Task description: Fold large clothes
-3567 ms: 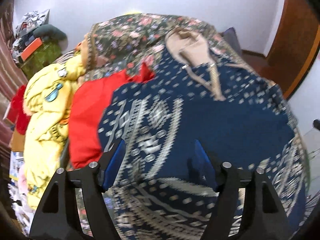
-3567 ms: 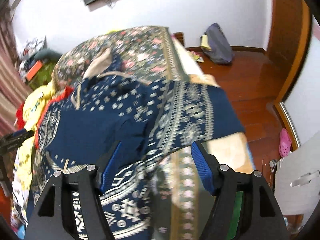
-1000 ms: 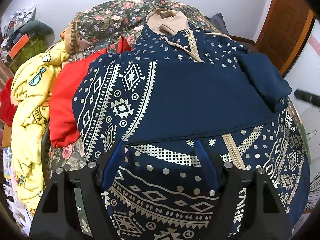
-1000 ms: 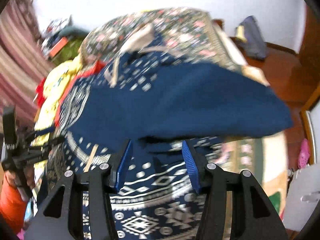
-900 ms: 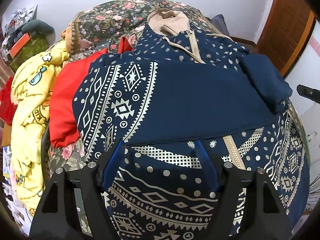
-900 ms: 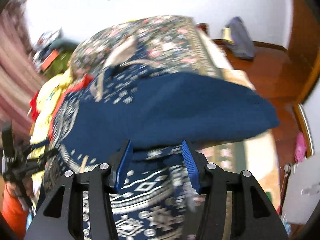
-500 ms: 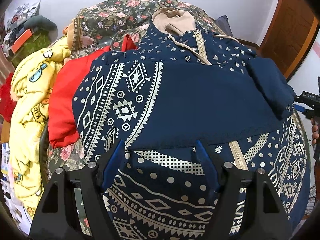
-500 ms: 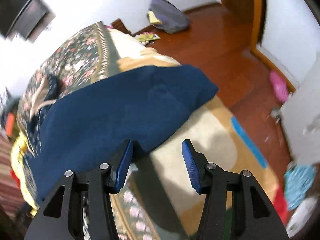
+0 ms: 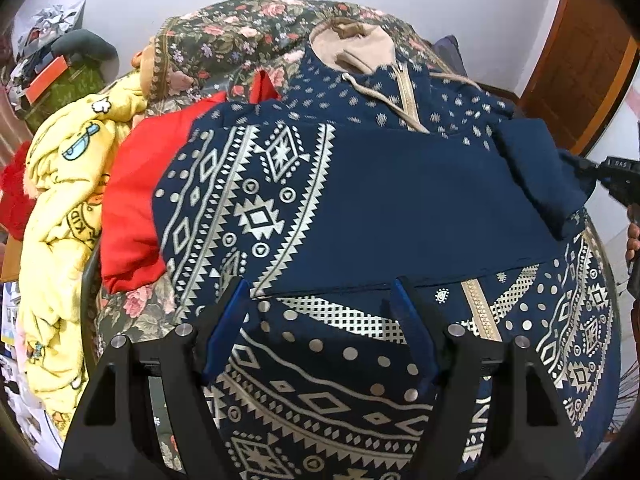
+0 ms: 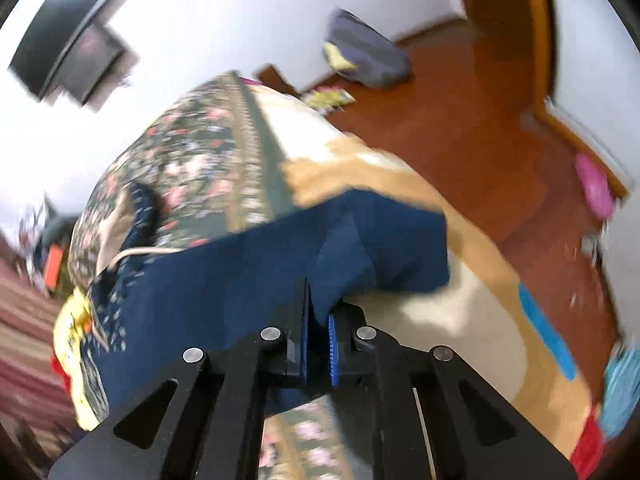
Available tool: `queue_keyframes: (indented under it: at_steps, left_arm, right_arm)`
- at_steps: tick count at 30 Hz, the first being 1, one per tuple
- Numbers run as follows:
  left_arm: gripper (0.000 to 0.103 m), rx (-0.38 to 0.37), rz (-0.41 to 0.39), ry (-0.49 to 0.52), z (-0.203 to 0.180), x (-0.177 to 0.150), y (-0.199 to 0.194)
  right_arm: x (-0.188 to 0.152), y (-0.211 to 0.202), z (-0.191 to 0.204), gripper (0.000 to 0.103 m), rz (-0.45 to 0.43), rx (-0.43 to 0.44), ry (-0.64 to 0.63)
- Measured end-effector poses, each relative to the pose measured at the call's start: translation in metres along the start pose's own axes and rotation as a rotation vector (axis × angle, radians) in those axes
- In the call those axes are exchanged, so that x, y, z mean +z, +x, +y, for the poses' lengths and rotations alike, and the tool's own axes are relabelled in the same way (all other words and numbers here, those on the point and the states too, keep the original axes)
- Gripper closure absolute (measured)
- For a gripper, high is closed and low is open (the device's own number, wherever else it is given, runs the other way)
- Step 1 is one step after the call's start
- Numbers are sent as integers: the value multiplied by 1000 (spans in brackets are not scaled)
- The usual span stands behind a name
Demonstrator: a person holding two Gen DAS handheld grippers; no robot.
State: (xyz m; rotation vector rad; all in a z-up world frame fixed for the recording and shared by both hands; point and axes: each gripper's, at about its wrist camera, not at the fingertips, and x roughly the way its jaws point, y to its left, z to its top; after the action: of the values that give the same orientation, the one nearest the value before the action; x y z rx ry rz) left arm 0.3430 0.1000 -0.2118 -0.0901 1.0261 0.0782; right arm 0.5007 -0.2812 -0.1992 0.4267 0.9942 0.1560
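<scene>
A large navy hoodie (image 9: pixel 400 208) with white geometric print, a beige hood and a zip lies spread on the floral bed cover (image 9: pixel 224 36). One plain navy sleeve is folded across its chest. My left gripper (image 9: pixel 320 312) is open and empty, hovering over the hoodie's lower front. My right gripper (image 10: pixel 318 316) is shut on the cuff end of the navy sleeve (image 10: pixel 380 240) at the bed's right side. It also shows at the right edge of the left wrist view (image 9: pixel 616 176).
A red garment (image 9: pixel 136 200) and a yellow cartoon-print garment (image 9: pixel 64 208) lie heaped left of the hoodie. A wooden floor (image 10: pixel 460 112) with a grey bag (image 10: pixel 364 56) lies right of the bed. A wooden door (image 9: pixel 580 56) stands at the back right.
My right gripper has closed on the sleeve's cuff end; half a second ago it was open beside it. My left gripper has stayed open over the lower front.
</scene>
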Motion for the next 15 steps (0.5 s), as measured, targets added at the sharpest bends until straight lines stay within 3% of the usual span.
queue_keyframes:
  at_steps: [5,9,15]
  left_arm:
    - [31,-7,-37,-24,17,-2,-16]
    - [31,-22,-70,-68,39,-7,-31]
    - [31,-43,-91,-136,74,-21,-48]
  right_arm:
    - [1,-46,73,98,-87,48,-174]
    - [-3,-84,149,98,-145,144,-305]
    - [-43,-101,249,98,-113,284,-476]
